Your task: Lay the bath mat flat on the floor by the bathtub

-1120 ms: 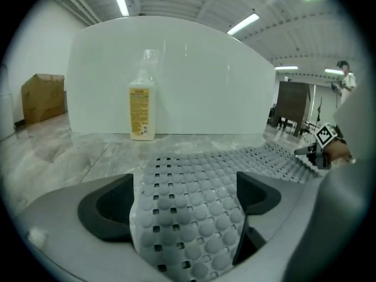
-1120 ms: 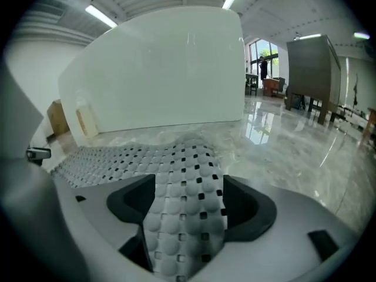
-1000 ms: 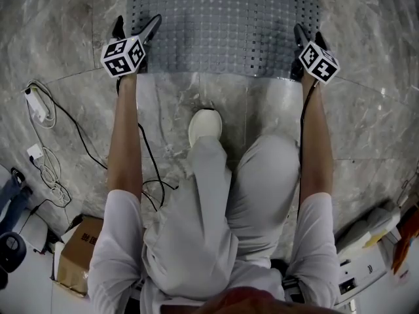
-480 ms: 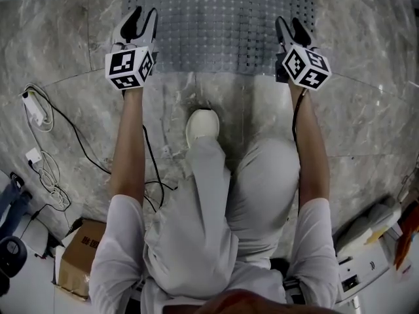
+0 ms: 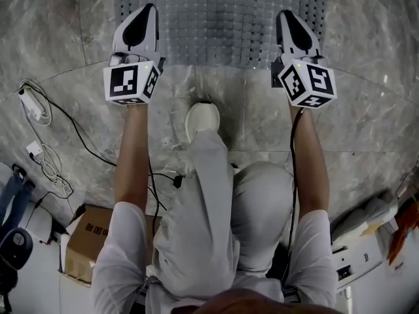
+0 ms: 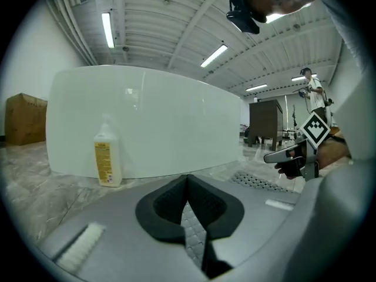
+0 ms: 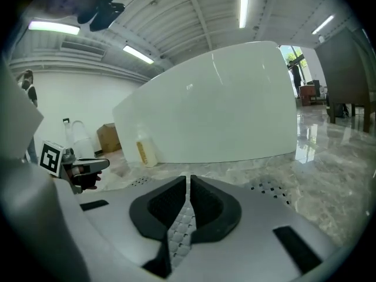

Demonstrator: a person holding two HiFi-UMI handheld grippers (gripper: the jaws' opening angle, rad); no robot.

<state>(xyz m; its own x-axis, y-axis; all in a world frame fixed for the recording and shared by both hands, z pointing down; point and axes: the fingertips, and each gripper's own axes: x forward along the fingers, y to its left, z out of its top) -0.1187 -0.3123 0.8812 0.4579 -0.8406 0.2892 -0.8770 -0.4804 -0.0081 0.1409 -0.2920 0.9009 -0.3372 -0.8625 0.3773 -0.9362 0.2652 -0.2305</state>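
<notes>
While both grip the near edge, the left tongs [image 5: 143,15] are fully together and their black pads [image 6: 161,204] pinch what looks like a fold of the grey bath mat [image 5: 222,18]. The right tongs [image 5: 289,18] are closing, with the same quilted grey strip between the pads [image 7: 214,207], which press on it.

- **Mat:** it runs between the two tongs and stretches ahead of them on the marble floor [image 5: 65,44]. The near edge is at the tongs. The holed surface shows just right of the left tongs and to either side of the right tongs.
- **Tub:** the white bathtub [image 6: 147,122] stands ahead of both tongs, past the mat's far side.
- **Bottle:** a white bottle [image 6: 108,160] with a yellow label stands upright ahead-left of the left tongs, at the tub's foot.
- **Behind the tongs:**
  - A white shoe [image 5: 201,122] sits on bare floor between the tongs, a little back from the mat edge.
  - Farther back-left of the left tongs are loose cables [image 5: 46,169] and a cardboard box [image 5: 91,241].
</notes>
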